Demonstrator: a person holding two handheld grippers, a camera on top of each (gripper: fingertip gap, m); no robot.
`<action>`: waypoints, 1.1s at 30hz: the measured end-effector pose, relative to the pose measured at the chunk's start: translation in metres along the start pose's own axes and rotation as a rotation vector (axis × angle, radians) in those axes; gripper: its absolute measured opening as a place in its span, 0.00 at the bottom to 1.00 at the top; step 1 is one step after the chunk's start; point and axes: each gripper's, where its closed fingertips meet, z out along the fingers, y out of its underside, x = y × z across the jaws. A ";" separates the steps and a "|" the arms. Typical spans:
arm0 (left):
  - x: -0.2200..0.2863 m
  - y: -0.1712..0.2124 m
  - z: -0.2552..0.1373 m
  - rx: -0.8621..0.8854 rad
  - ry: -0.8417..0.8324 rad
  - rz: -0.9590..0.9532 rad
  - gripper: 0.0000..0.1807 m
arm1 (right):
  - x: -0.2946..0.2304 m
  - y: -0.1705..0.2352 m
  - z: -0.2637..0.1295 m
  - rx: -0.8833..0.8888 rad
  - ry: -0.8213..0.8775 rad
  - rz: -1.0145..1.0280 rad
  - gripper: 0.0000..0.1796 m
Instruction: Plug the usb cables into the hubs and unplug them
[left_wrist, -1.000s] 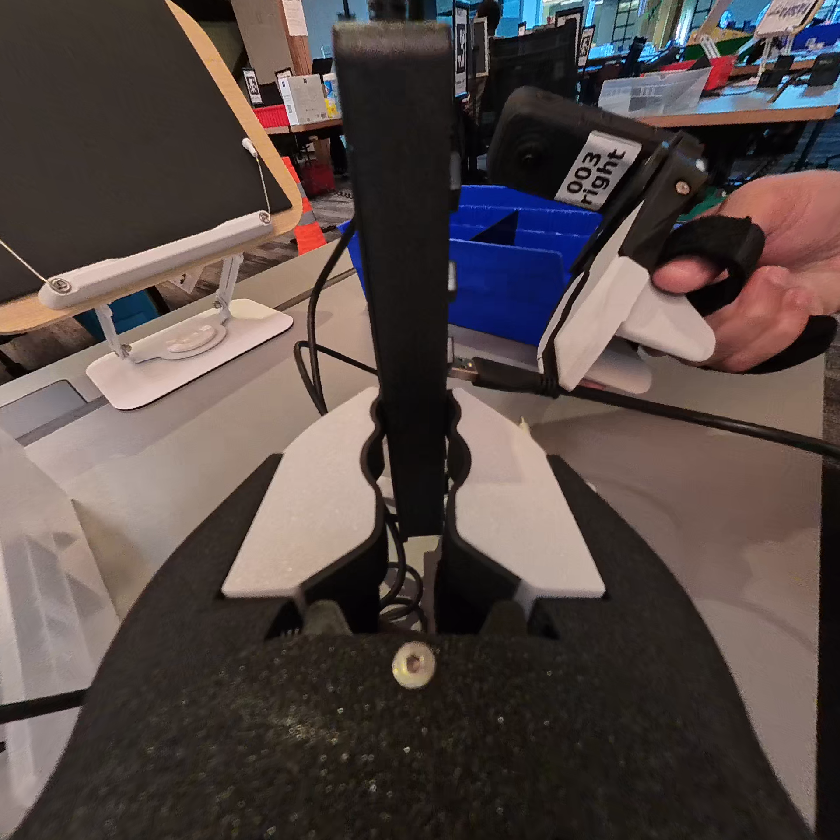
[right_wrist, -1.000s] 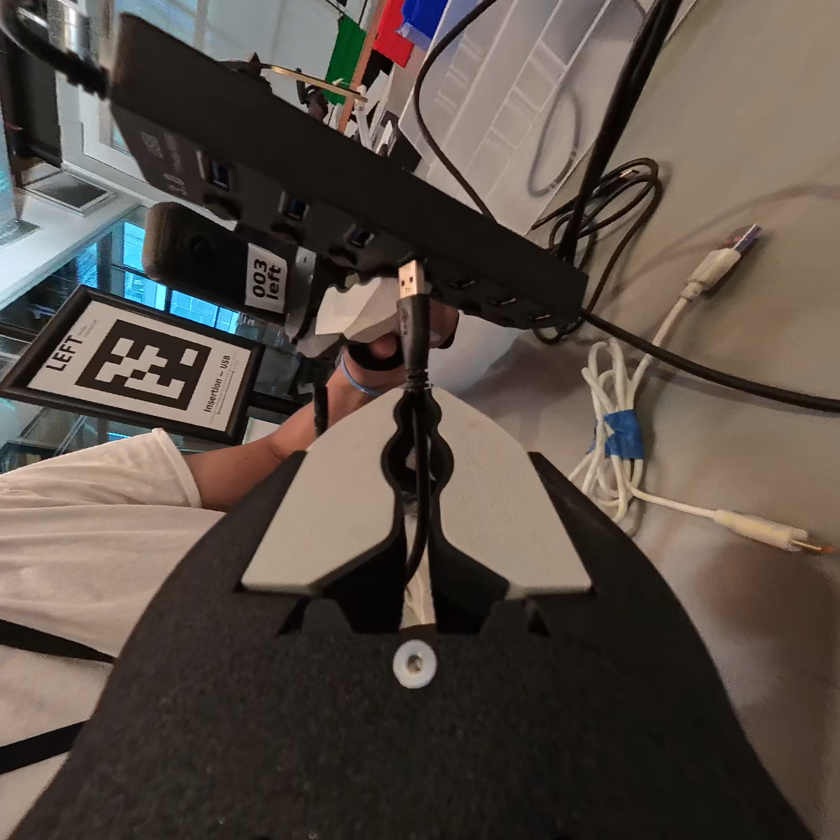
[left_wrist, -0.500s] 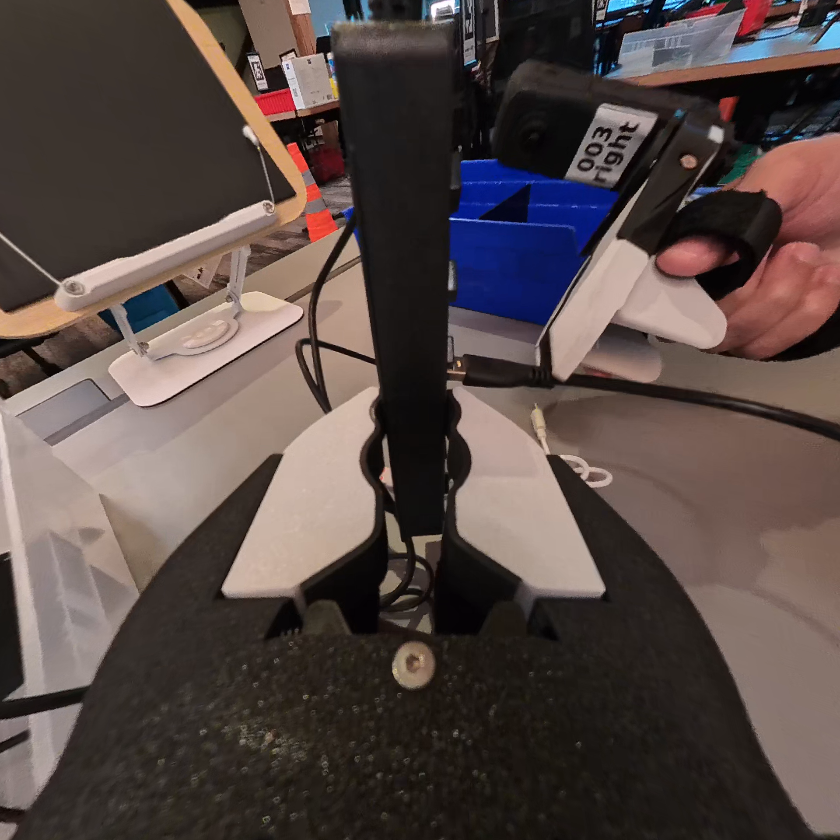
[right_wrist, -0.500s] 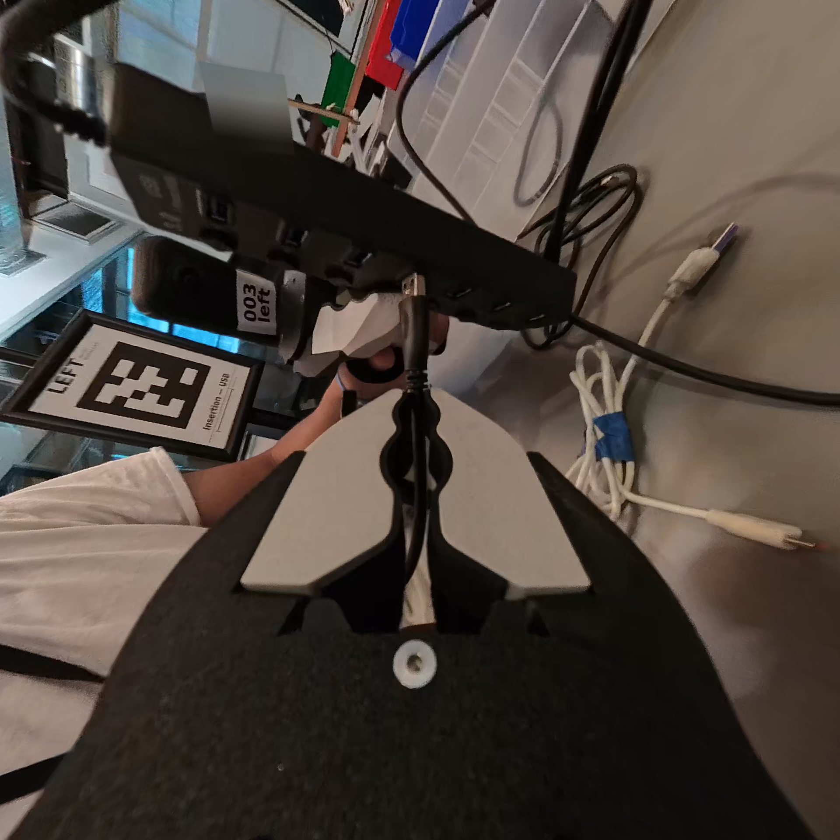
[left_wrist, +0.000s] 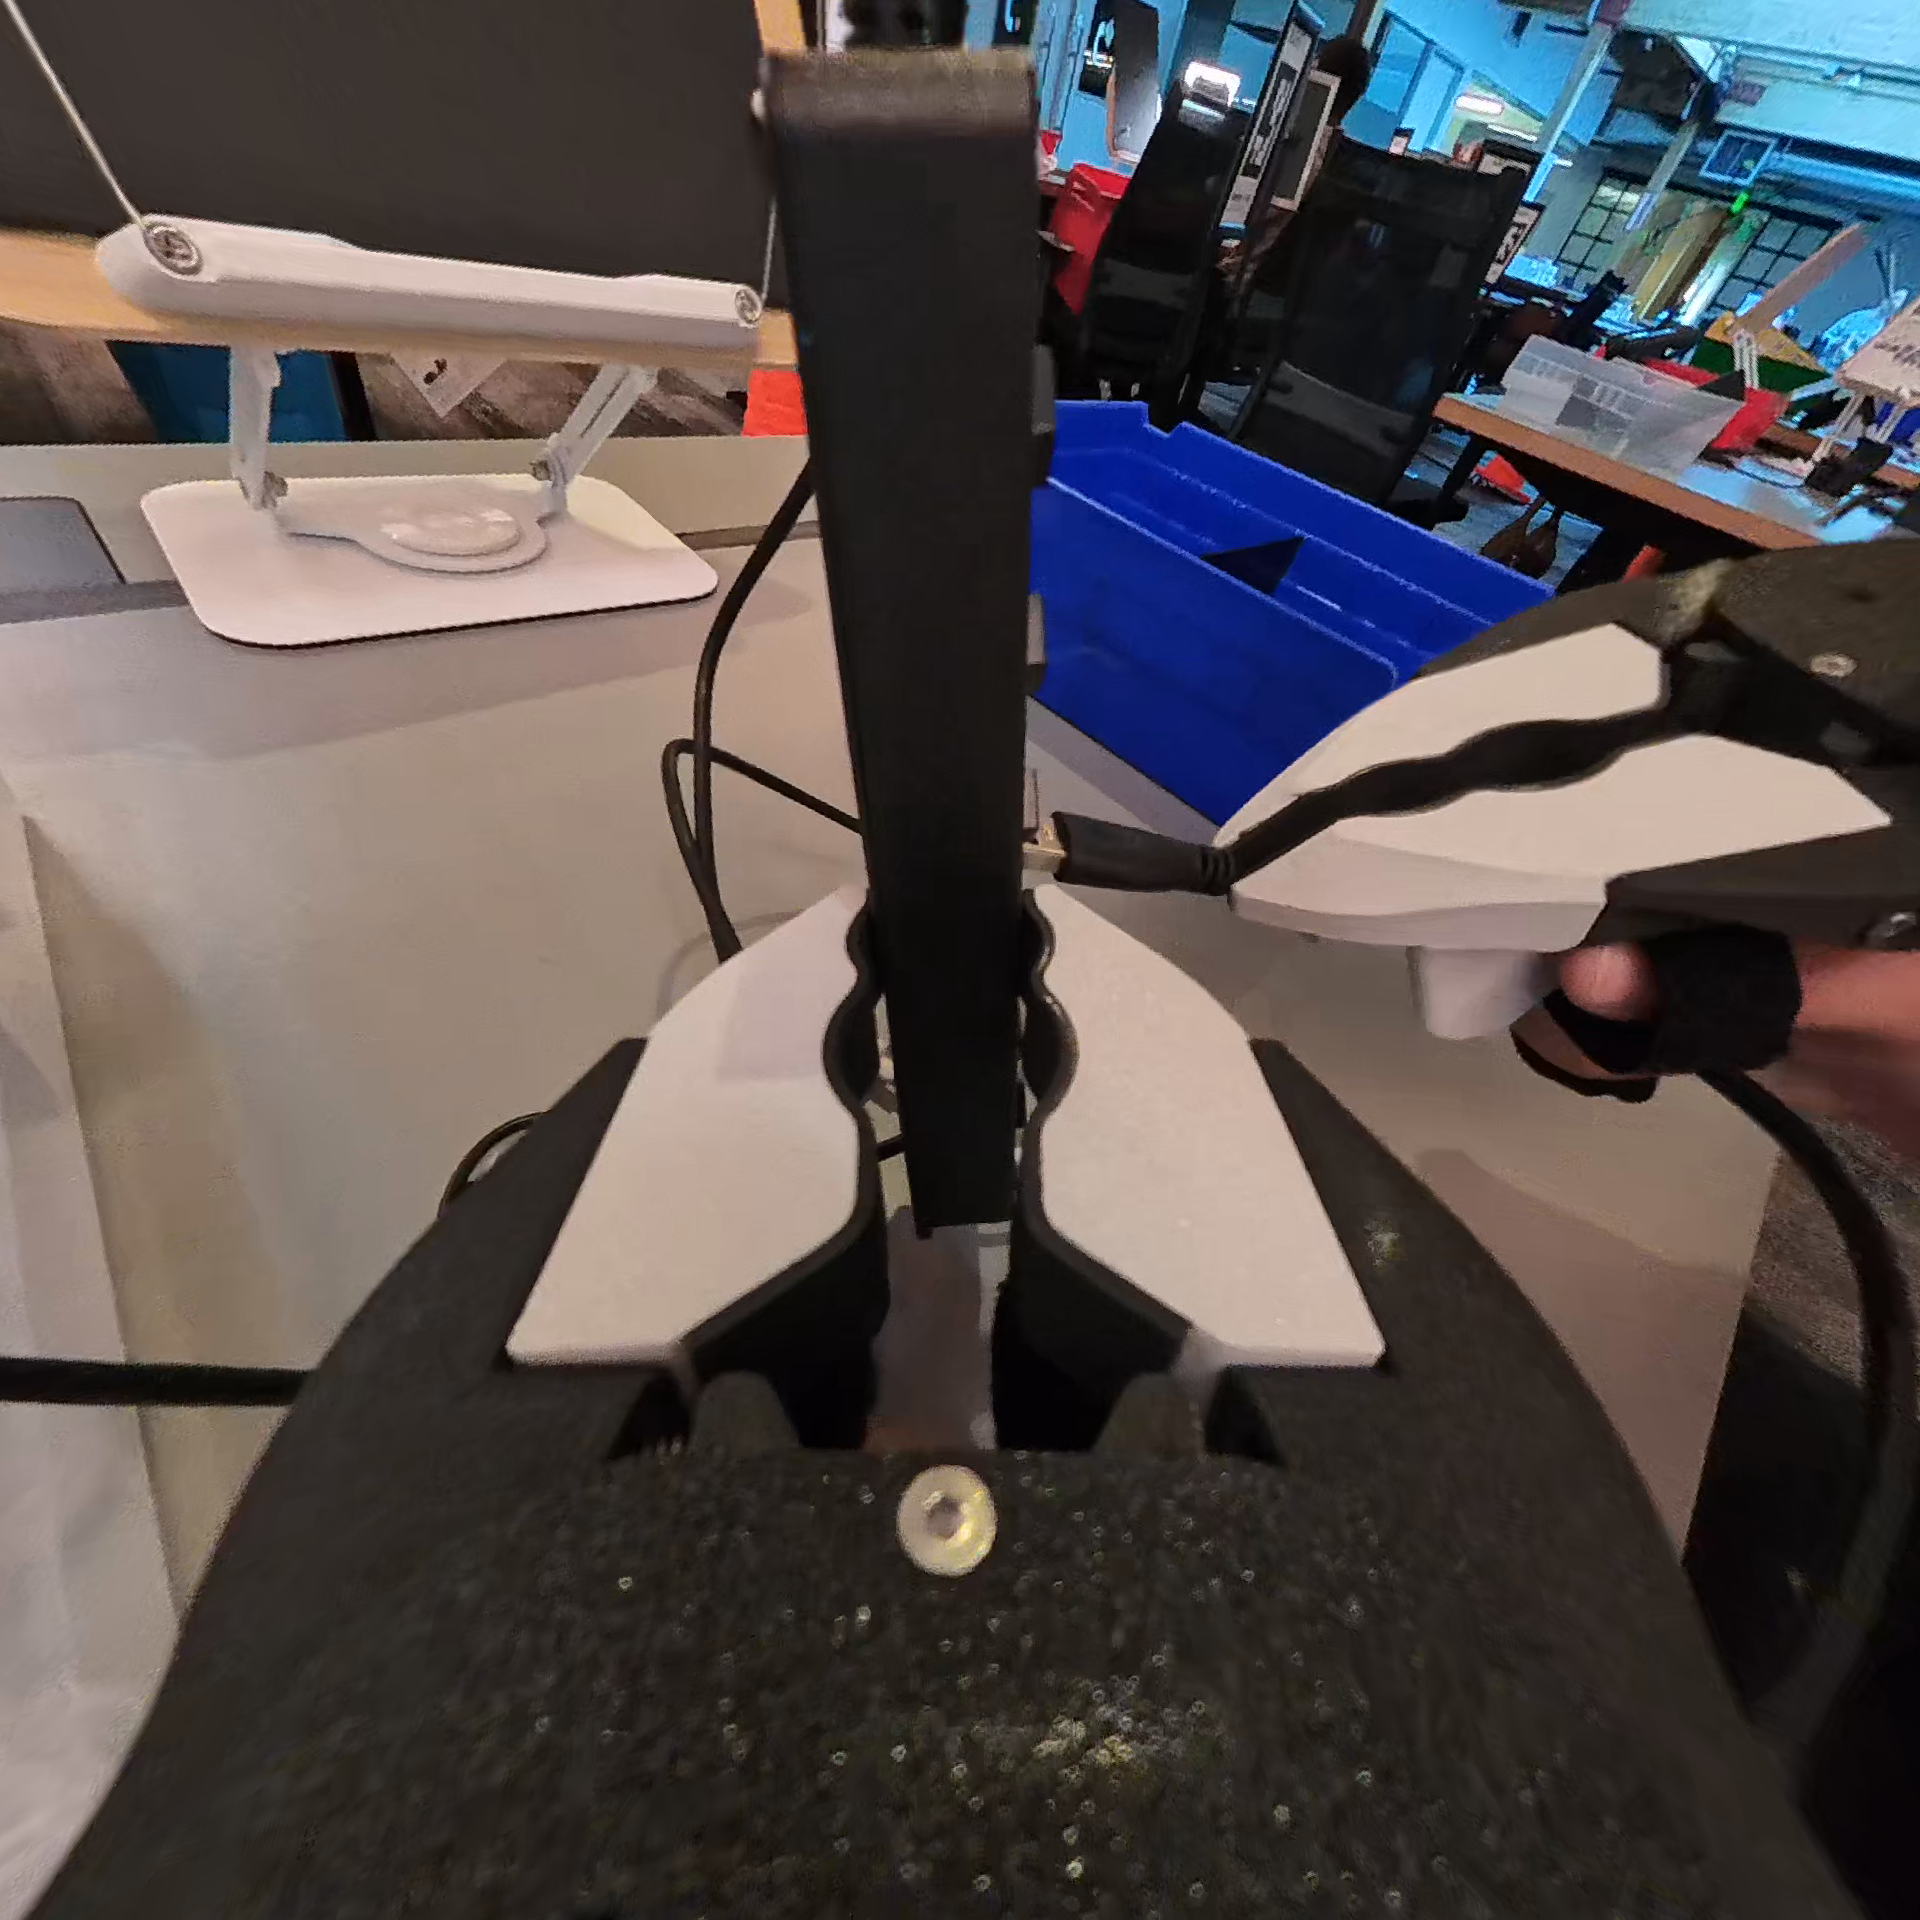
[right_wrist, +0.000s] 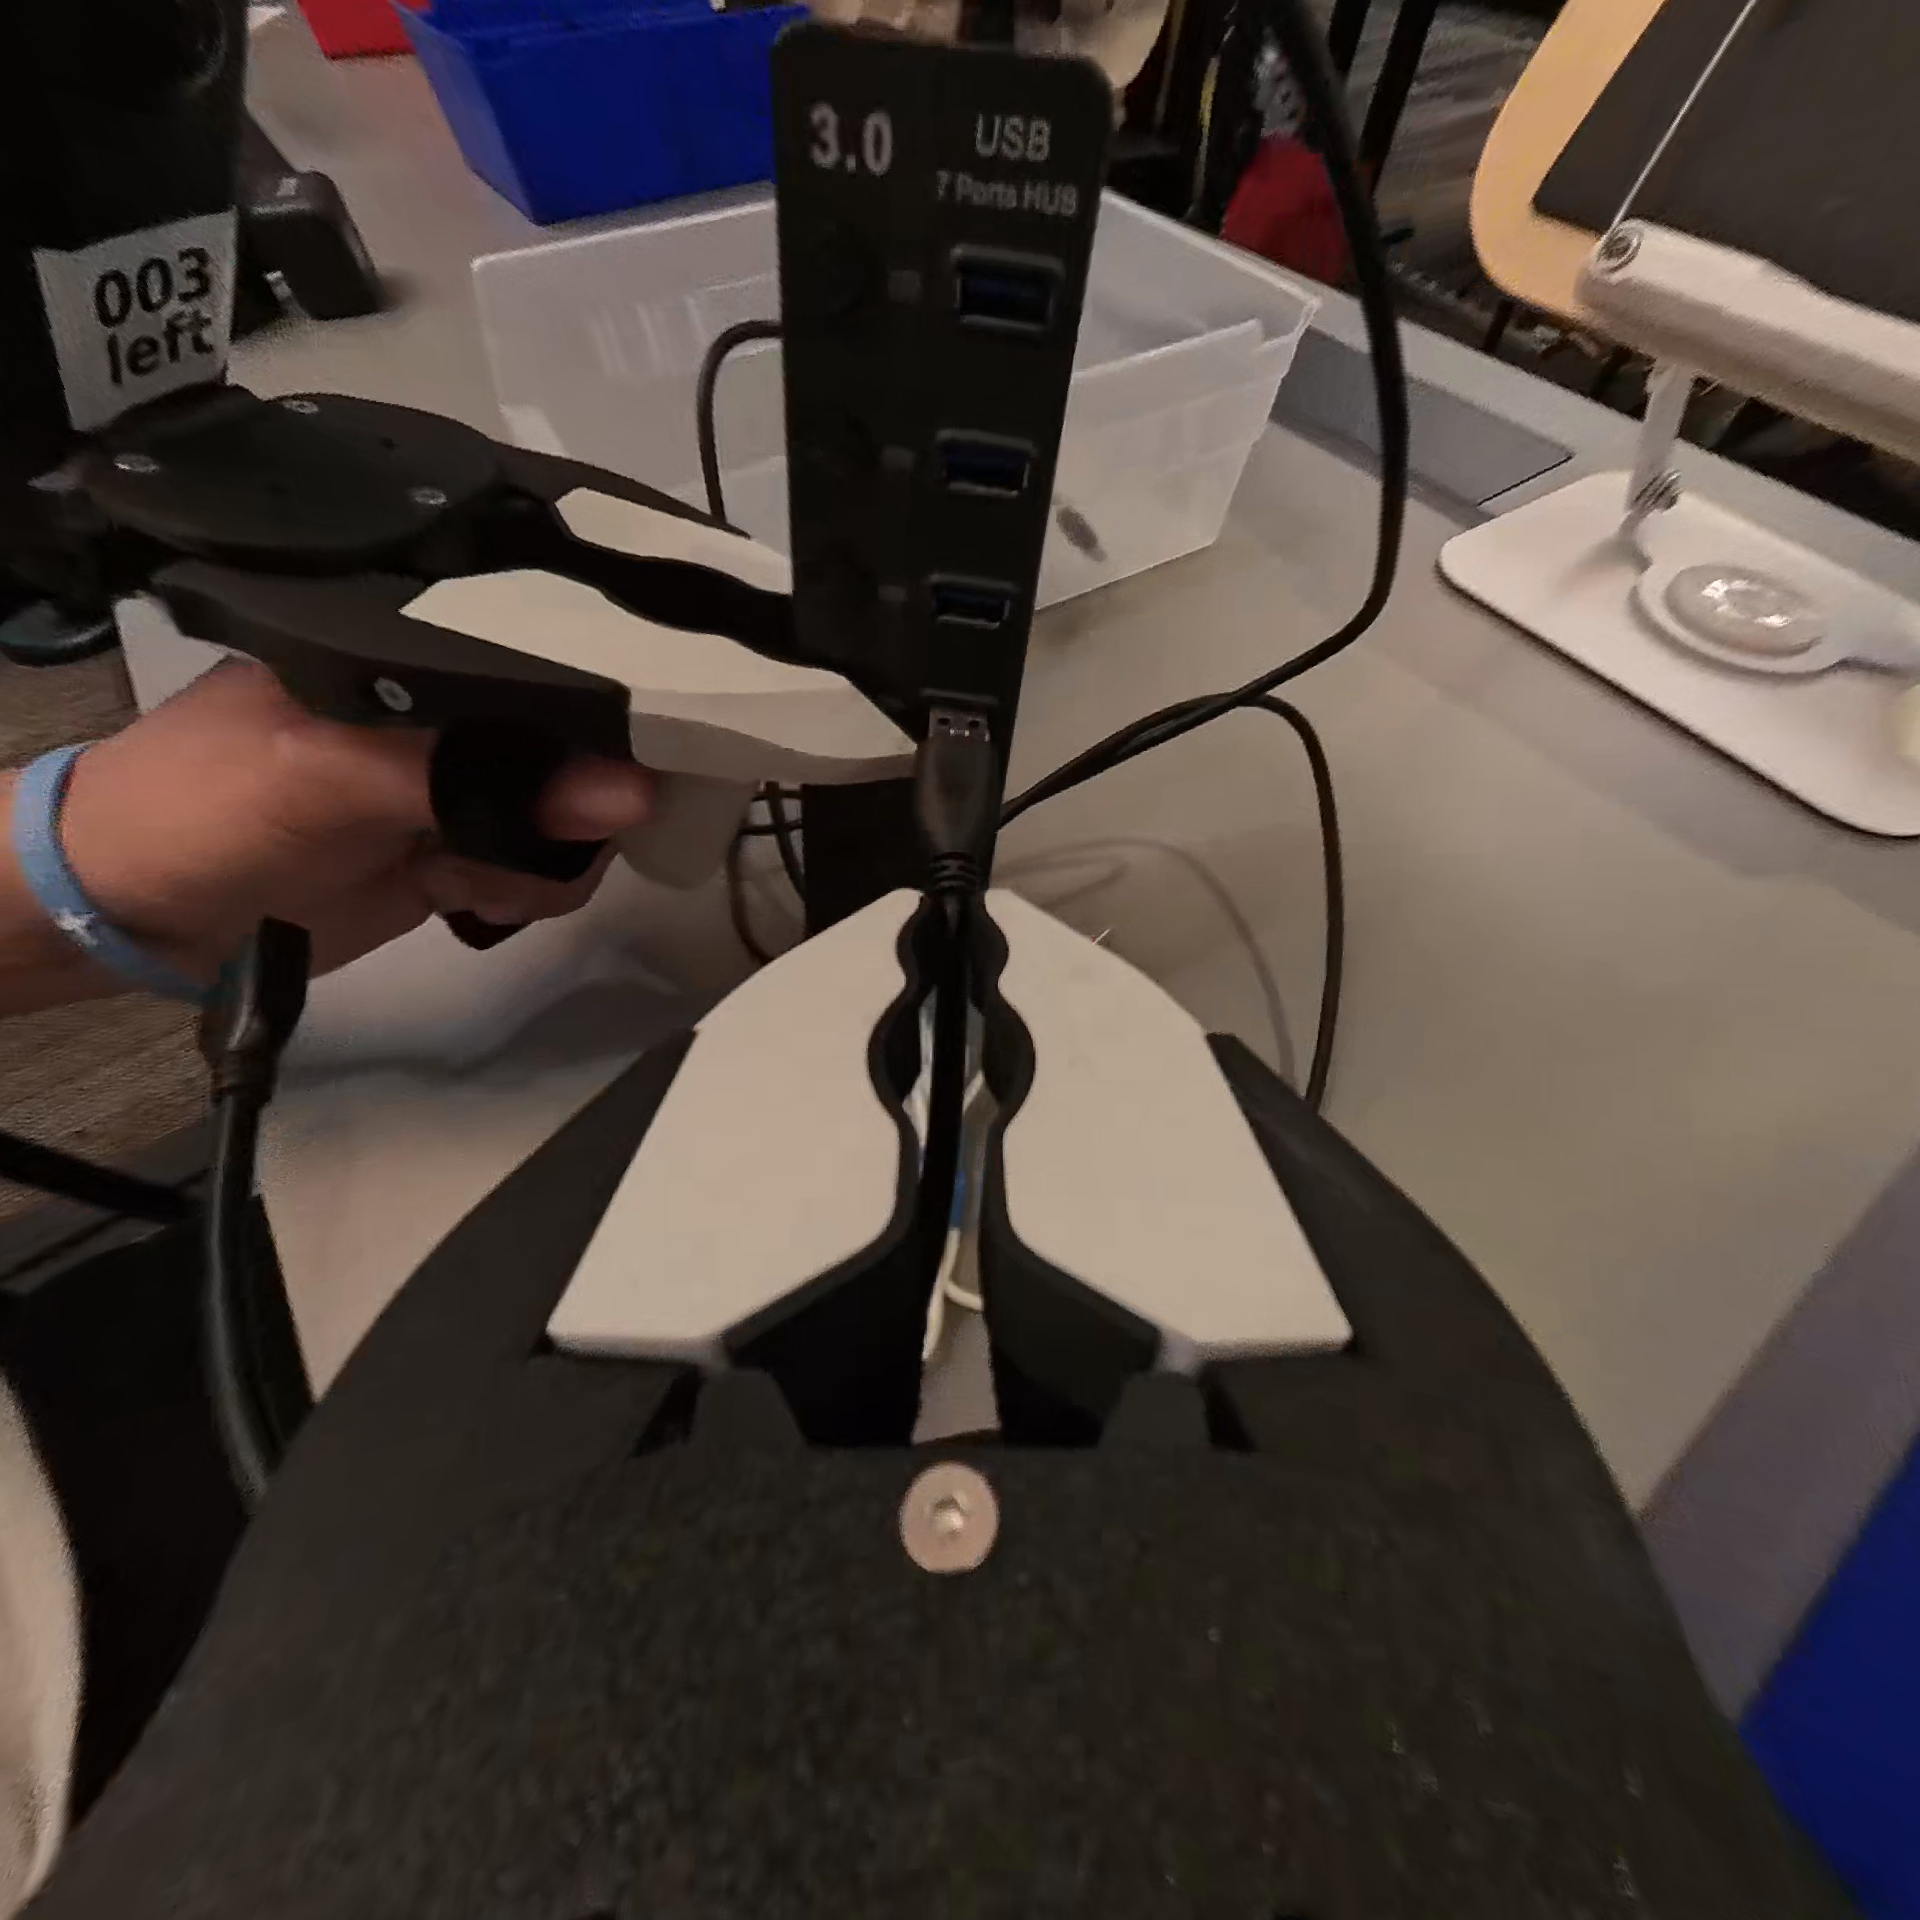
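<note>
Standing upright, hub (right_wrist: 914, 436), ports rightward.

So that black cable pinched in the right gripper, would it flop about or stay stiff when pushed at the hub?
The black cable probably flops: behind the right gripper it sags in loose curves. The short moulded plug looks rigid, jutting straight toward the hub. Gripped close behind the plug, it likely pushes without buckling.

Hub (left_wrist: 914, 623) upright on table (left_wrist: 364, 883), bin (left_wrist: 1226, 623) behind, stand (left_wrist: 436, 551) left
</note>
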 end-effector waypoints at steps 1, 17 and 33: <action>0.000 0.000 0.000 -0.001 -0.004 -0.004 0.13 | 0.000 0.000 0.000 0.005 0.012 -0.009 0.03; 0.012 -0.009 -0.005 0.015 -0.022 0.190 0.13 | -0.003 -0.015 -0.013 0.008 -0.012 0.052 0.03; 0.004 -0.024 -0.012 0.105 0.083 0.003 0.13 | -0.007 -0.055 -0.040 0.246 -0.150 0.097 0.11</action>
